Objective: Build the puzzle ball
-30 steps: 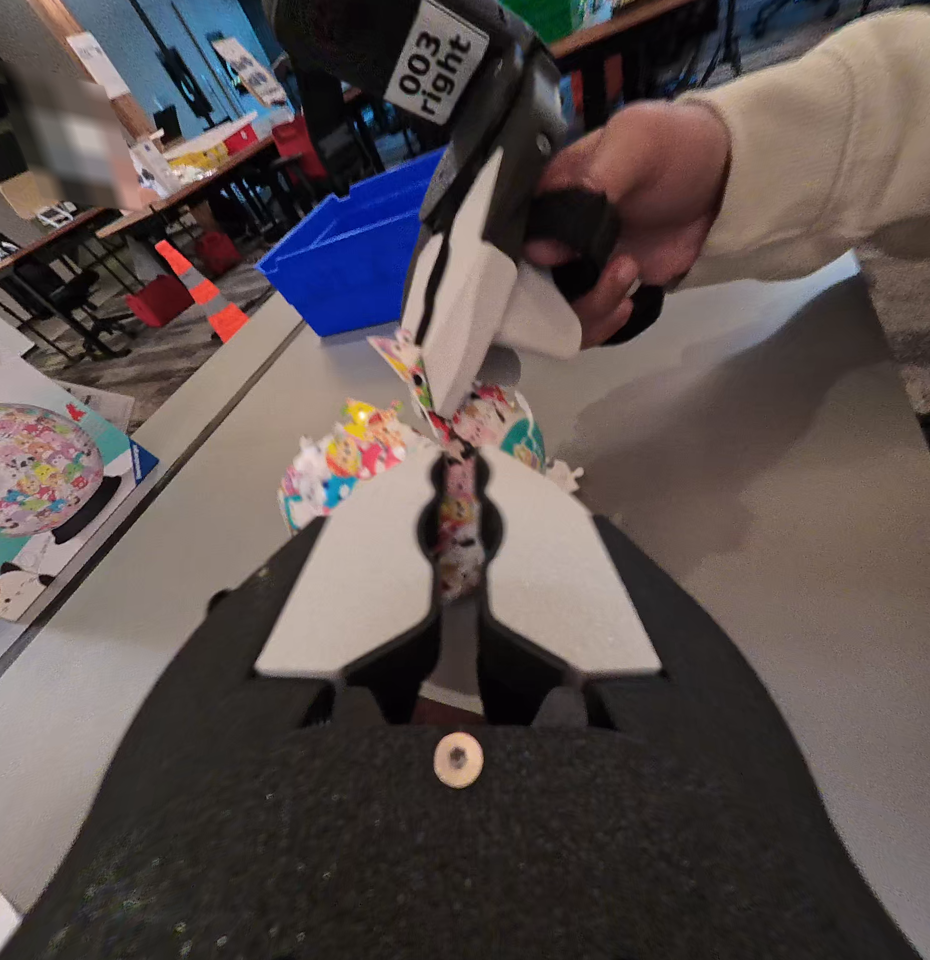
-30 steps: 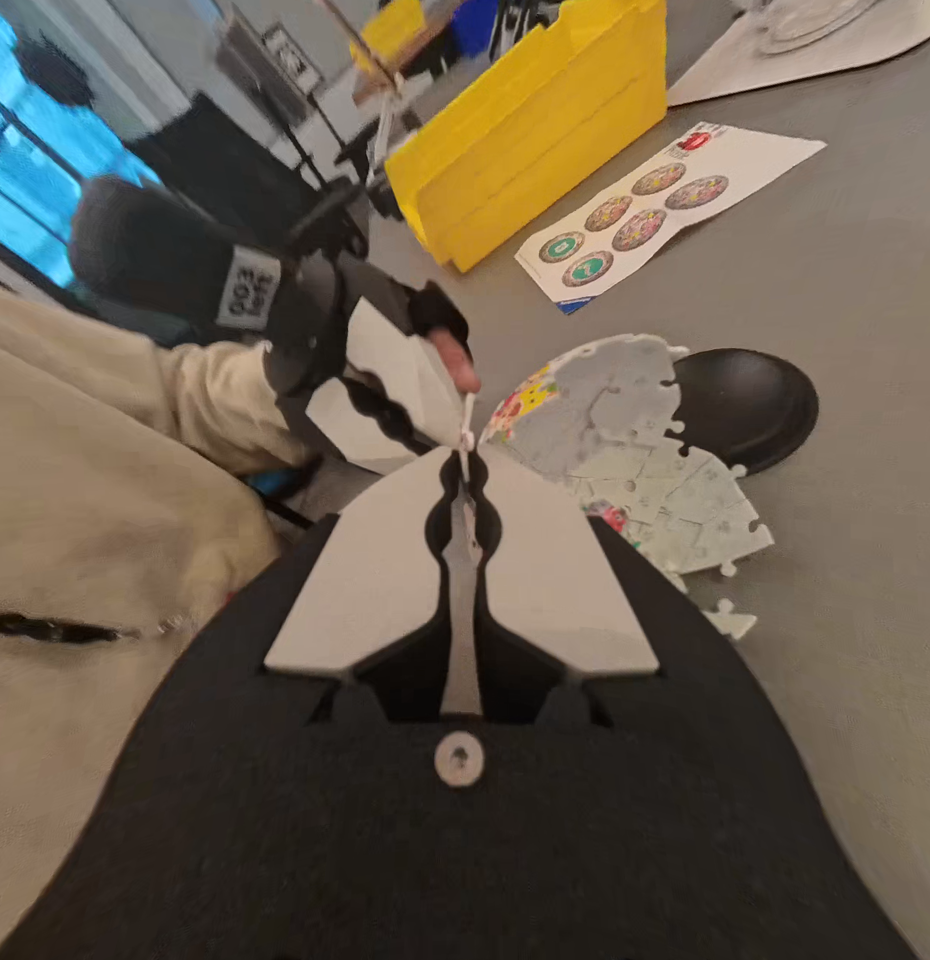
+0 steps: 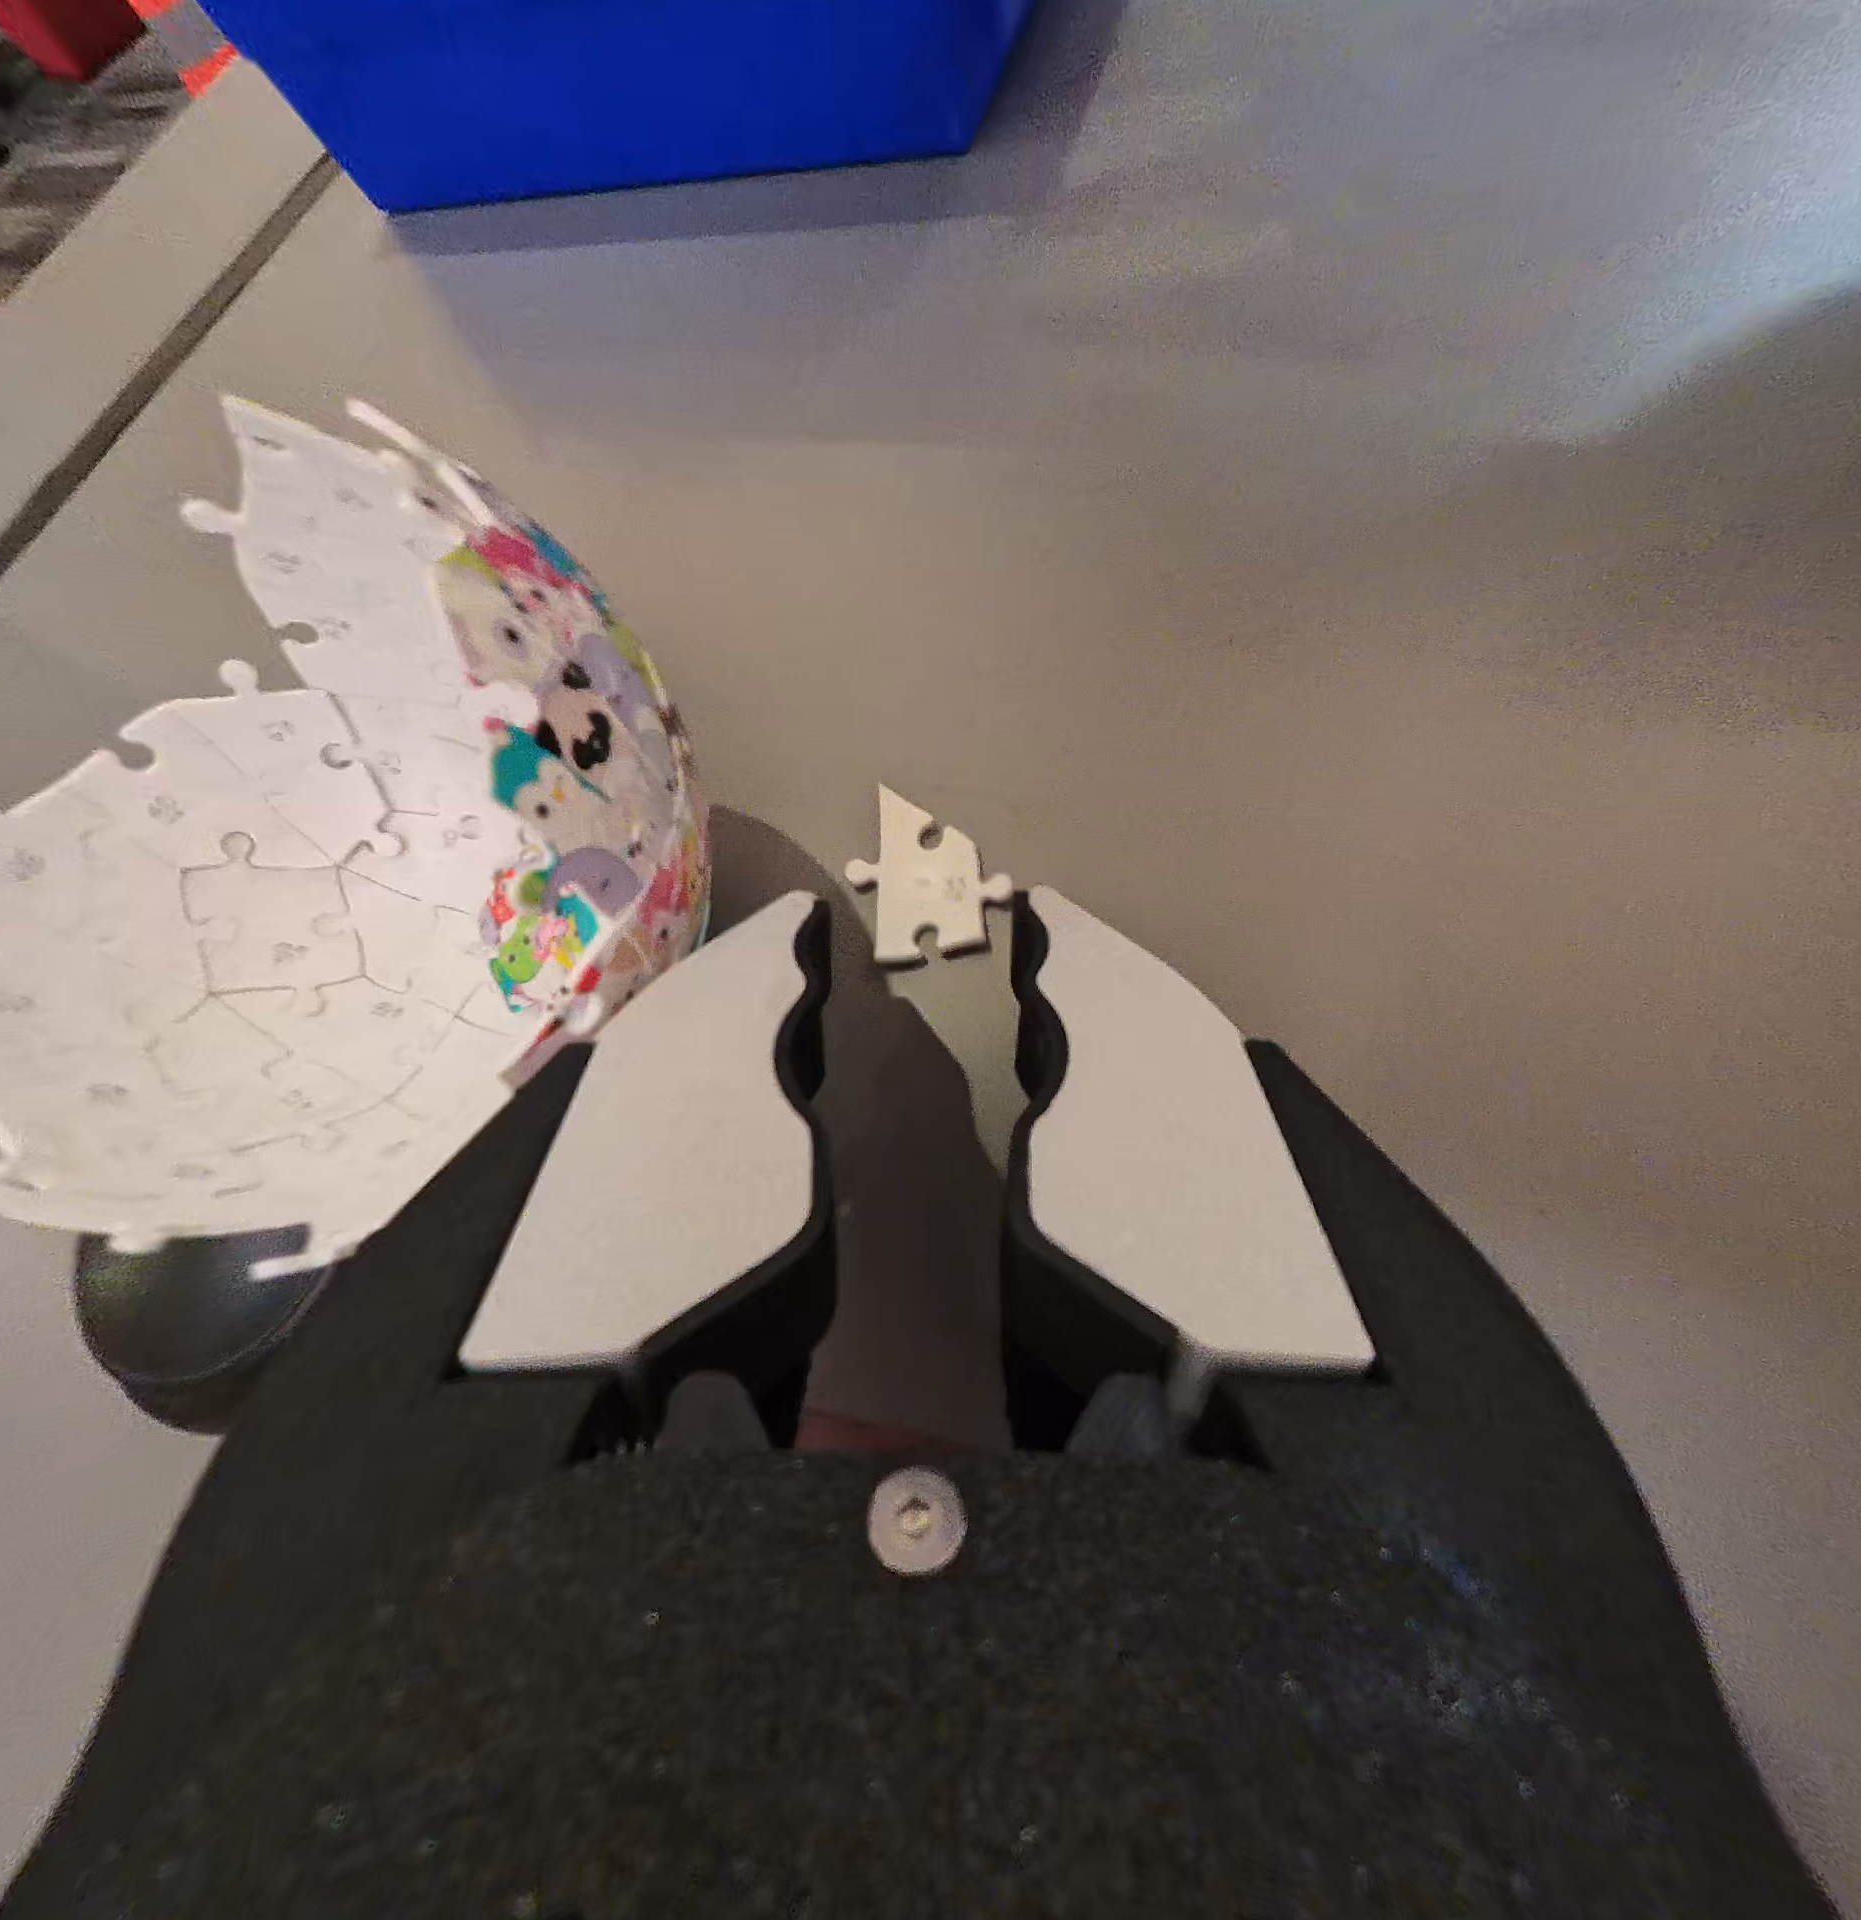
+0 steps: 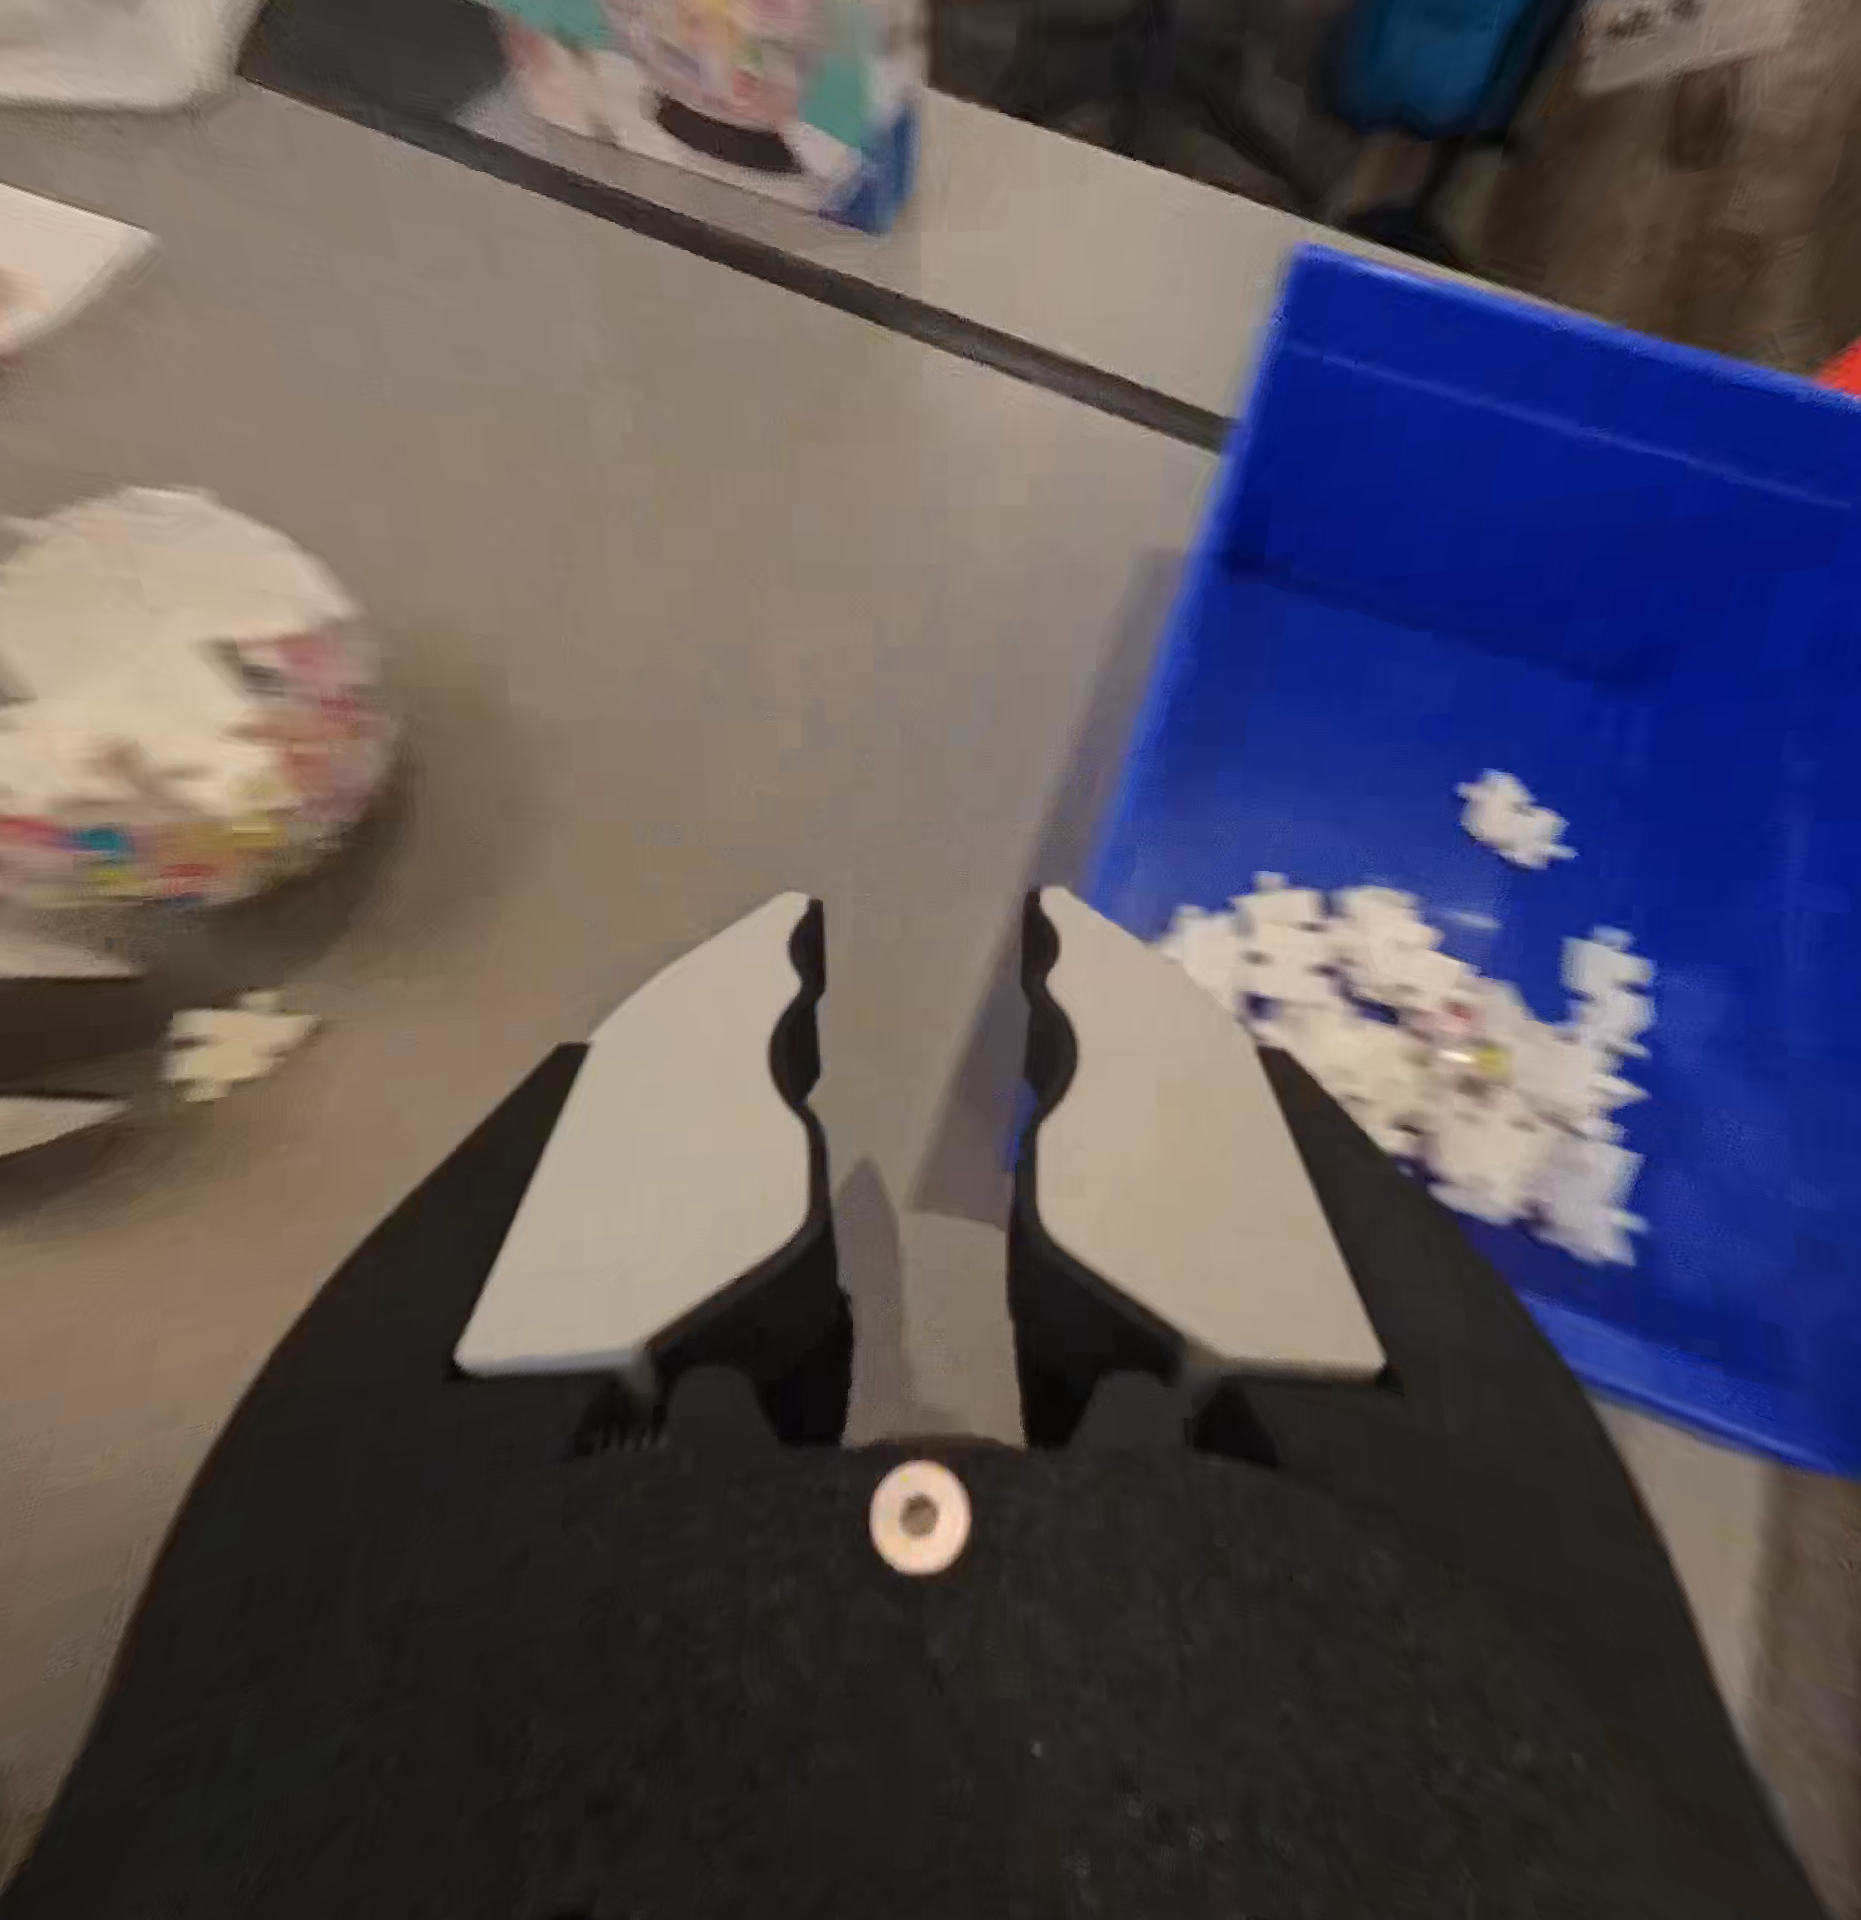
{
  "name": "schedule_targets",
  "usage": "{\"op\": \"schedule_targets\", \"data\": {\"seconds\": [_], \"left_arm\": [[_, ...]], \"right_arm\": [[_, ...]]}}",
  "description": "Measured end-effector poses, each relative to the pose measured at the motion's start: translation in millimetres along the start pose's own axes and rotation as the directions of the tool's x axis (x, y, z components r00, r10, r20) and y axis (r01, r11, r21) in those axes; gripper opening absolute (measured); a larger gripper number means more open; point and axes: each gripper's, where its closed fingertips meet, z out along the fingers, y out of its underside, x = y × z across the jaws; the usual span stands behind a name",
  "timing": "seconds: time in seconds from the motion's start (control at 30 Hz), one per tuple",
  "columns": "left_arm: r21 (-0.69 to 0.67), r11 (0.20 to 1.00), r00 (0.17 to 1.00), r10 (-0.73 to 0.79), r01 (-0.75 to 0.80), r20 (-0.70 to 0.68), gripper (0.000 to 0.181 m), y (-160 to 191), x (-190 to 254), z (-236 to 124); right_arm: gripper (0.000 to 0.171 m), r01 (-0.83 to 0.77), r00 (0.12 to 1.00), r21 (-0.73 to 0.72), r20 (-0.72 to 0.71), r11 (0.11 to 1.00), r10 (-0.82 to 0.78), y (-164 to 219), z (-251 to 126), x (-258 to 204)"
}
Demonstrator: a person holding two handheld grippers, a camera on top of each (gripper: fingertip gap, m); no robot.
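Observation:
The part-built puzzle ball (image 3: 313, 883), white inside and colourful outside, rests on a black round stand (image 3: 178, 1340) at the left of the left wrist view. It also shows, blurred, at the left of the right wrist view (image 4: 167, 727). A loose white puzzle piece (image 3: 931, 883) lies on the grey table just beyond my left gripper (image 3: 921, 909), which is open and empty. My right gripper (image 4: 923, 909) is open and empty above the table, beside the blue bin (image 4: 1528, 623) that holds several loose white pieces (image 4: 1425, 1049).
The blue bin (image 3: 645, 94) stands at the far end of the grey table (image 3: 1321, 623). The puzzle box (image 4: 718, 114) lies beyond a dark table seam. A small loose piece (image 4: 235, 1039) lies near the ball's stand. The left gripper's tips are roughly 25 cm from the right gripper's.
Both grippers were shut on puzzle pieces held together; now both are open and apart. The left one has dropped towards the table, and the right one has swung over to the blue bin.

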Motion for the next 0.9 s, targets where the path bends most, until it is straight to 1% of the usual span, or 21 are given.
{"op": "schedule_targets", "data": {"seconds": [0.03, 0.07, 0.1, 0.17, 0.2, 0.23, 0.3, 0.37, 0.4, 0.47, 0.5, 0.53, 0.57, 0.6, 0.67, 0.73, 0.77, 0.8, 0.83, 0.87, 0.9], "left_arm": [[-0.022, 1.0, 1.0, -0.014, 0.014, 0.01, 0.033, 0.4, -2.0, 3.6], [-0.05, 0.999, 1.0, -0.01, 0.011, 0.016, 0.032, 1.4, -2.7, 8.1], [-0.07, 0.998, 1.0, 0.005, -0.003, 0.022, 0.032, 2.2, -2.7, 12.0], [-0.104, 0.994, 0.999, 0.041, -0.037, 0.029, 0.025, 2.8, -2.2, 17.9], [-0.127, 0.99, 0.998, 0.065, -0.065, 0.0, 0.018, 4.2, 2.0, 19.3], [-0.16, 0.982, 0.995, 0.098, -0.103, -0.035, 0.0, 7.9, 7.1, 19.2], [-0.167, 0.973, 0.988, 0.156, -0.157, -0.015, 0.0, 8.0, 7.3, 18.3], [-0.15, 0.972, 0.983, 0.184, -0.183, -0.007, 0.0, 7.6, 9.4, 16.4], [-0.152, 0.97, 0.982, 0.19, -0.189, -0.009, 0.0, 8.0, 10.4, 15.6], [-0.147, 0.967, 0.978, 0.21, -0.207, 0.002, 0.0, 7.9, 10.9, 13.3], [-0.144, 0.966, 0.976, 0.218, -0.214, 0.008, 0.0, 7.7, 11.7, 11.6], [-0.147, 0.964, 0.973, 0.229, -0.224, 0.017, 0.0, 8.3, 11.2, 9.4], [-0.151, 0.96, 0.97, 0.242, -0.234, 0.038, 0.0, 8.8, 8.1, 7.0], [-0.151, 0.959, 0.966, 0.252, -0.242, 0.054, 0.0, 9.5, 5.6, 4.5], [-0.145, 0.962, 0.969, 0.24, -0.23, 0.055, 0.0, 11.1, 2.8, -1.0], [-0.13, 0.975, 0.982, 0.185, -0.18, 0.027, 0.002, 11.9, 1.9, -9.6], [-0.115, 0.982, 0.988, 0.154, -0.151, 0.019, 0.002, 11.4, 0.6, -15.6], [-0.095, 0.988, 0.992, 0.124, -0.123, 0.011, 0.002, 10.4, -0.8, -22.6], [-0.079, 0.992, 0.995, 0.096, -0.095, 0.007, 0.002, 10.5, -3.0, -29.8], [-0.07, 0.995, 0.998, 0.069, -0.068, 0.013, 0.002, 11.9, -6.6, -37.0], [-0.063, 0.997, 0.999, 0.04, -0.039, 0.023, 0.002, 13.6, -11.2, -43.5]], "right_arm": [[0.033, -0.024, 0.992, 0.037, 0.124, 0.999, 0.019, 2.1, -1.7, -42.2], [0.033, -0.034, 0.966, 0.049, 0.258, 0.998, 0.02, 9.6, -1.7, -85.1], [0.033, -0.024, 0.933, 0.033, 0.359, 0.999, 0.01, 23.1, 0.7, -121.3], [0.033, 0.032, 0.893, -0.041, 0.45, 0.999, -0.01, 57.9, 11.6, -166.7], [0.033, 0.061, 0.883, -0.059, 0.468, 0.996, -0.026, 71.5, 17.3, -179.3], [0.032, 0.071, 0.881, -0.083, 0.473, 0.994, -0.023, 82.8, 22.9, -186.1], [0.031, 0.065, 0.874, -0.142, 0.485, 0.988, 0.012, 94.2, 27.9, -192.2], [0.028, -0.006, 0.856, -0.163, 0.509, 0.987, 0.09, 91.9, 29.8, -193.2], [0.029, -0.056, 0.83, -0.182, 0.538, 0.982, 0.147, 90.2, 30.1, -195.4], [0.029, -0.158, 0.751, -0.223, 0.605, 0.962, 0.263, 83.9, 31.3, -203.9], [0.029, -0.171, 0.733, -0.218, 0.624, 0.961, 0.272, 79.7, 33.8, -207.0], [0.03, -0.148, 0.756, -0.187, 0.612, 0.971, 0.233, 76.3, 38.8, -206.5], [0.035, -0.067, 0.792, -0.152, 0.593, 0.986, 0.145, 76.2, 44.1, -206.7], [0.036, 0.056, 0.821, -0.136, 0.57, 0.989, 0.032, 79.9, 48.6, -208.1], [0.044, 0.268, 0.831, -0.11, 0.529, 0.957, -0.172, 85.7, 58.8, -213.1], [0.05, 0.408, 0.82, -0.103, 0.478, 0.907, -0.314, 91.4, 72.6, -213.8], [0.054, 0.447, 0.809, -0.11, 0.472, 0.887, -0.35, 93.9, 77.1, -215.3], [0.053, 0.441, 0.801, -0.097, 0.491, 0.892, -0.343, 92.0, 77.5, -220.5], [0.046, 0.437, 0.795, -0.102, 0.509, 0.894, -0.331, 93.5, 78.1, -224.3], [0.035, 0.425, 0.801, -0.098, 0.504, 0.9, -0.323, 93.6, 77.9, -224.8], [0.033, 0.422, 0.8, -0.09, 0.505, 0.902, -0.324, 94.3, 76.7, -226.3]]}}
